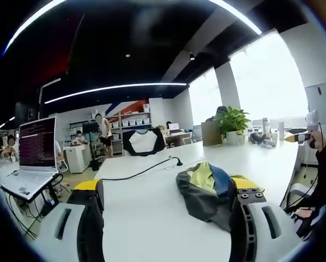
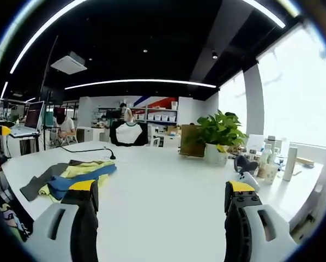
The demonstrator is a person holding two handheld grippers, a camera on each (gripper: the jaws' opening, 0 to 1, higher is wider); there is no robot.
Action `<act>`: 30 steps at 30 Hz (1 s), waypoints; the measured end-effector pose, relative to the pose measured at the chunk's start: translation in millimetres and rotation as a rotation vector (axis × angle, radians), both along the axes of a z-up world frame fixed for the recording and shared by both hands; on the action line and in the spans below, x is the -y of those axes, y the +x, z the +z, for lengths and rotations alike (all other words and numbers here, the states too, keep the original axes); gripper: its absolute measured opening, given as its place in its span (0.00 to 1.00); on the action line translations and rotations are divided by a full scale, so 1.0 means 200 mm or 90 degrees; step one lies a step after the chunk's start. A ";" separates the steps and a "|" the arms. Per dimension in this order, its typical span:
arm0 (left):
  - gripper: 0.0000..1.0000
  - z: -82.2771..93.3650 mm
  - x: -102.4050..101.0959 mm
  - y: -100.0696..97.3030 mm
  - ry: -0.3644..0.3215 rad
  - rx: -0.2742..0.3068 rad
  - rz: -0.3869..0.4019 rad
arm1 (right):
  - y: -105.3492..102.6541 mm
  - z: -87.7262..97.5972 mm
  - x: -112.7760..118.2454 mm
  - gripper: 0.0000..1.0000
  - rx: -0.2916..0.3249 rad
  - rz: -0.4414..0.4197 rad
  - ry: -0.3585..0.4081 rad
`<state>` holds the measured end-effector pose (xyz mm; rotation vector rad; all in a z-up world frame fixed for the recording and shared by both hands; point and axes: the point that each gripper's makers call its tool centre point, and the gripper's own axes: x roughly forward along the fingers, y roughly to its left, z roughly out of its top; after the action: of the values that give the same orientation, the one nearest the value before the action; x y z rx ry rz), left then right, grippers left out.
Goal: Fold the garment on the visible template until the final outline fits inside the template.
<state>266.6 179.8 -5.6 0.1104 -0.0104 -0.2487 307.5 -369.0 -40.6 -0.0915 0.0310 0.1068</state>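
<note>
On the white table (image 1: pixel 152 218) in the left gripper view, one garment (image 1: pixel 209 194) is lying in a crumpled heap of grey, yellow and blue, just in front of the right-side jaw. The left gripper (image 1: pixel 165 204) is hanging open and holding nothing. One black cable (image 1: pixel 141 172) is lying behind the heap and one laptop (image 1: pixel 35 158) is sitting off to the side. No template outline is showing, so the heap probably needs spreading flat first, by picking up an edge, not the middle. Over in the right gripper view, the same one garment (image 2: pixel 70 177) is lying beside the left-side jaw. The right gripper (image 2: pixel 160 204) is also hanging open and empty. One potted plant (image 2: pixel 217 136) is standing far back, with several bottles (image 2: pixel 277 164) near it.
</note>
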 end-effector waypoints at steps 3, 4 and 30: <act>1.00 -0.01 0.03 0.01 0.002 -0.005 -0.009 | 0.00 0.00 0.00 0.99 -0.001 -0.005 -0.016; 1.00 -0.02 0.04 0.01 0.004 -0.006 -0.012 | 0.00 0.00 0.01 0.99 -0.001 -0.005 -0.017; 0.97 -0.27 0.42 0.08 0.027 -0.099 -0.161 | 0.00 -0.03 0.00 0.99 -0.011 0.006 -0.011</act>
<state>282.9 95.0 -60.0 0.1321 0.1358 -0.5096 308.1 -369.8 -46.0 -0.1083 0.0495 0.1172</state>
